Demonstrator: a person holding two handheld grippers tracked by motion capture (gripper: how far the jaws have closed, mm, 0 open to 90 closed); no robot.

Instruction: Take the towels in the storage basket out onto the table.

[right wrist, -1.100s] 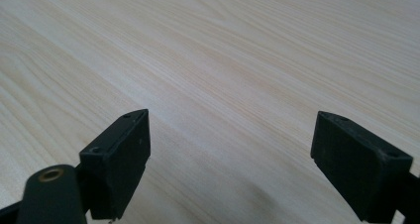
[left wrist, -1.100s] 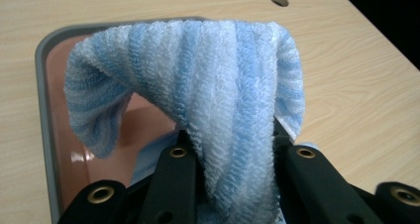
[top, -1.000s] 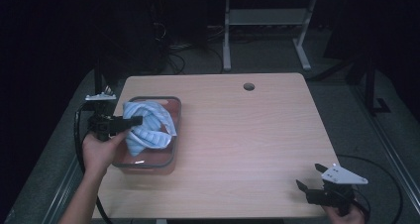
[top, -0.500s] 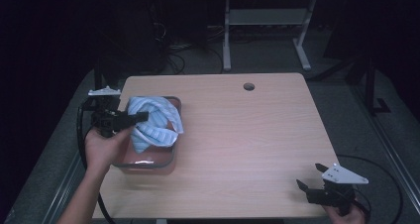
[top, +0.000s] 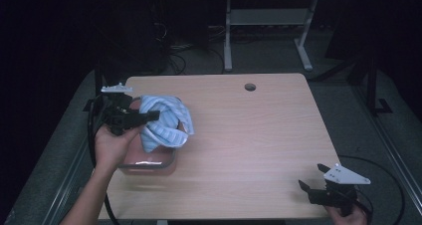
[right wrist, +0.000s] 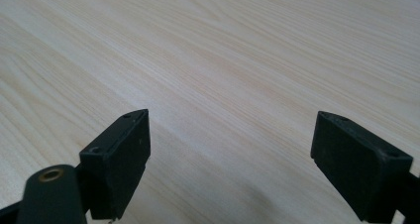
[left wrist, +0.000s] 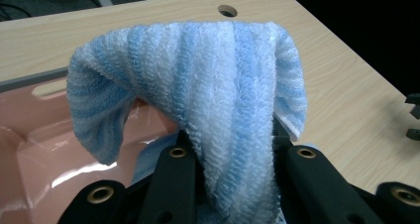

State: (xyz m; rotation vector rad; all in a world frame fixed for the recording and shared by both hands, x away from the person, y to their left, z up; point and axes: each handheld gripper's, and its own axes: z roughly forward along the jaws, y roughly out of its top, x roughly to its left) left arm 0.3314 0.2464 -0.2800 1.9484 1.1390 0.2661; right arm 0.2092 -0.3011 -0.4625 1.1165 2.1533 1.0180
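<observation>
High view: left gripper (top: 149, 116) at 9 o'clock of the table (top: 259, 135), jaws clamped on blue striped towel (top: 166, 123), lifted over pink tray (top: 149, 161). Right gripper (top: 311, 177) at 5 o'clock, jaws spread wide, empty.

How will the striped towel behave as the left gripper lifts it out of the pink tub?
The towel is likely floppy: it drapes in folds over the left gripper. Its terry weave probably grips the fingers rather than slipping. It seems light, and the tub looks undisturbed.
</observation>
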